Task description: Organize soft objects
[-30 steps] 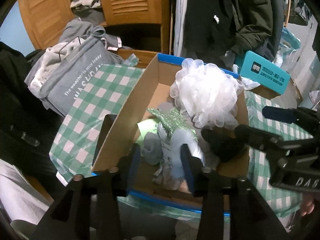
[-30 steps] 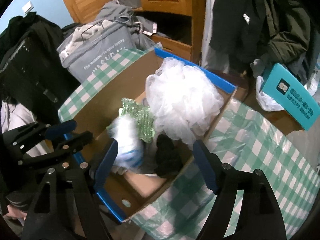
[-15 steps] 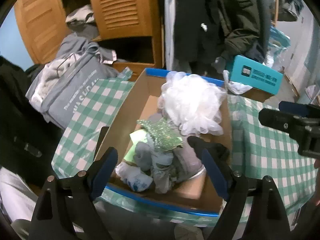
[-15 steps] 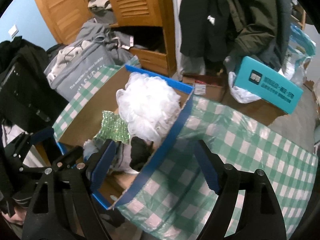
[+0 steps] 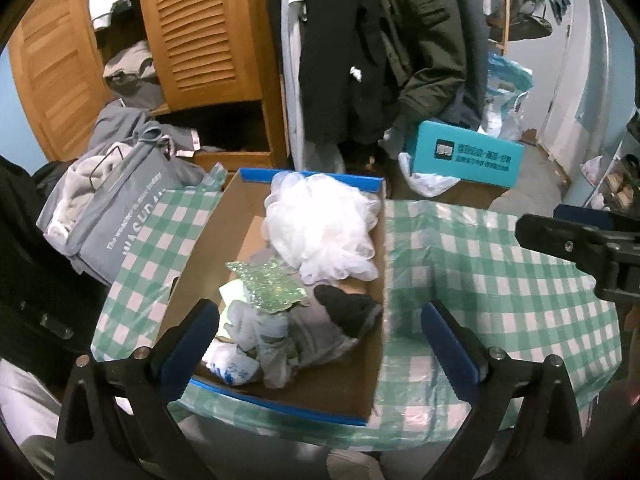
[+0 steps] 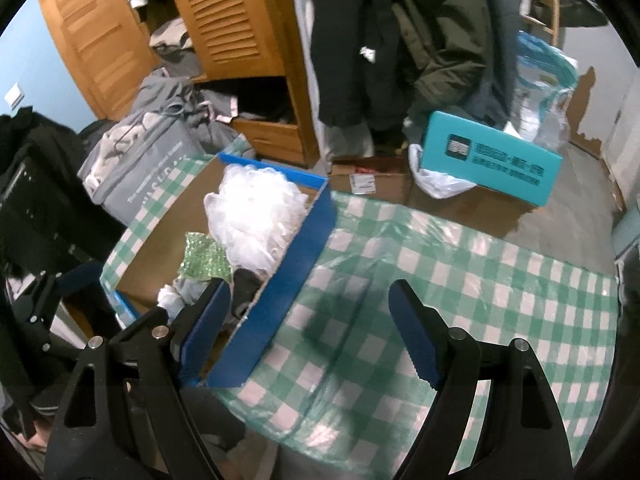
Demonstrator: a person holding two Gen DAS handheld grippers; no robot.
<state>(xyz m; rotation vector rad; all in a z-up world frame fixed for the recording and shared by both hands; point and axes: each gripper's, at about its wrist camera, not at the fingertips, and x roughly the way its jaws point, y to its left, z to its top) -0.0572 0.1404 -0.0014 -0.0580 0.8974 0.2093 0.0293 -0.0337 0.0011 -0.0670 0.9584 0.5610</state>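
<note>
A blue-edged cardboard box (image 5: pixel 200 248) (image 6: pixel 296 260) stands on the green checked tablecloth (image 5: pixel 480 272) (image 6: pixel 440 280). Inside lie a white mesh bath puff (image 5: pixel 320 224) (image 6: pixel 256 216), a green glittery cloth (image 5: pixel 268 286) (image 6: pixel 206 262), a black sock (image 5: pixel 348 312) (image 6: pixel 244 290) and grey and white soft pieces (image 5: pixel 260 344). My left gripper (image 5: pixel 320 344) is open and empty, held above the box's near end. My right gripper (image 6: pixel 310 324) is open and empty, over the box's right wall and the cloth; it shows at the right edge of the left wrist view (image 5: pixel 580 248).
A grey bag of clothes (image 5: pixel 108 208) (image 6: pixel 136 164) sits left of the table. A teal box (image 5: pixel 468 154) (image 6: pixel 492 160) lies on cartons behind it. Wooden louvred wardrobe doors (image 5: pixel 200 32) and hanging dark coats (image 5: pixel 380 40) stand beyond.
The left gripper let go of the grey and white soft piece into the box, opened wide and pulled back up. The right gripper moved right and back, off the box.
</note>
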